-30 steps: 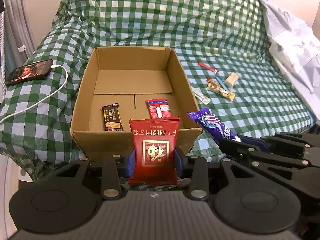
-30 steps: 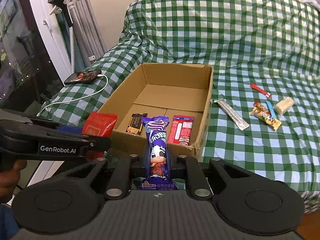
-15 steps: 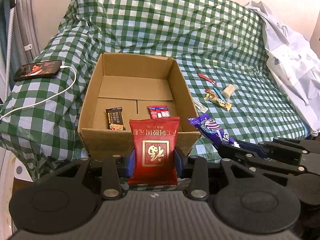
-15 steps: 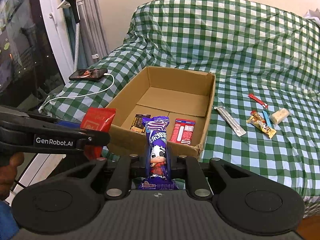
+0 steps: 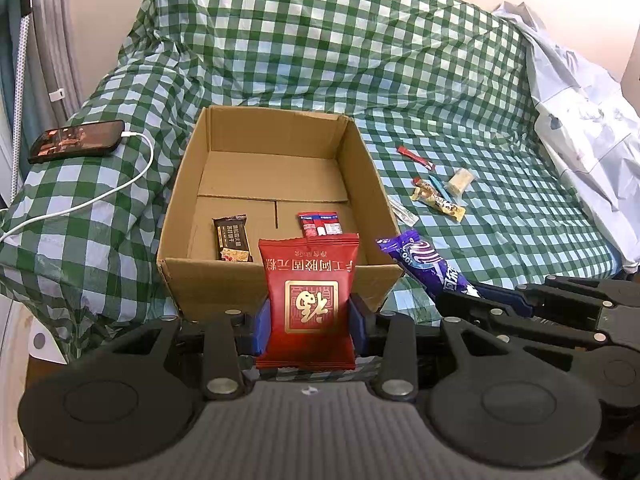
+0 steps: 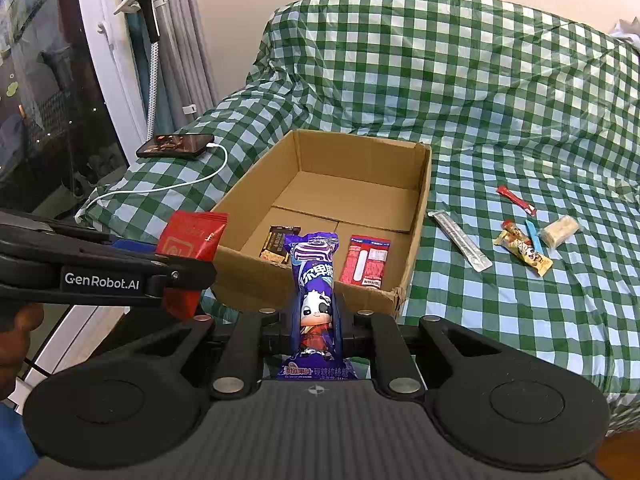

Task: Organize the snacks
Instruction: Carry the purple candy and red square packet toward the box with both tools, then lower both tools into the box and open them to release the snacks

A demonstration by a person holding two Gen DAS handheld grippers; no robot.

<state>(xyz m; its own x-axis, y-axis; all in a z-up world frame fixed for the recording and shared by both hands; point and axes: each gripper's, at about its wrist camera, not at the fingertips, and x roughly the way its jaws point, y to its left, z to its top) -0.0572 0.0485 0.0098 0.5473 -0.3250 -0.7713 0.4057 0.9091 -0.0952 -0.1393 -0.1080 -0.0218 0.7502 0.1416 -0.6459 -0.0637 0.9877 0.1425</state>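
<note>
The left gripper [image 5: 307,318] clamps a red snack packet [image 5: 308,300] and the right gripper [image 6: 316,322], nearly closed, pinches a purple candy wrapper [image 6: 315,300], both just short of the cardboard box [image 5: 280,284] on the checked bedspread [image 5: 500,248].

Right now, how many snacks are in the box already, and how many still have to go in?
Two are in the cardboard box: a dark bar and a red-and-white packet. Two are in hand: the left gripper grips a red packet, the right gripper a purple candy wrapper. Five still lie on the checked cover: a silver stick, red stick, yellow bar, blue stick and pale block.
</note>
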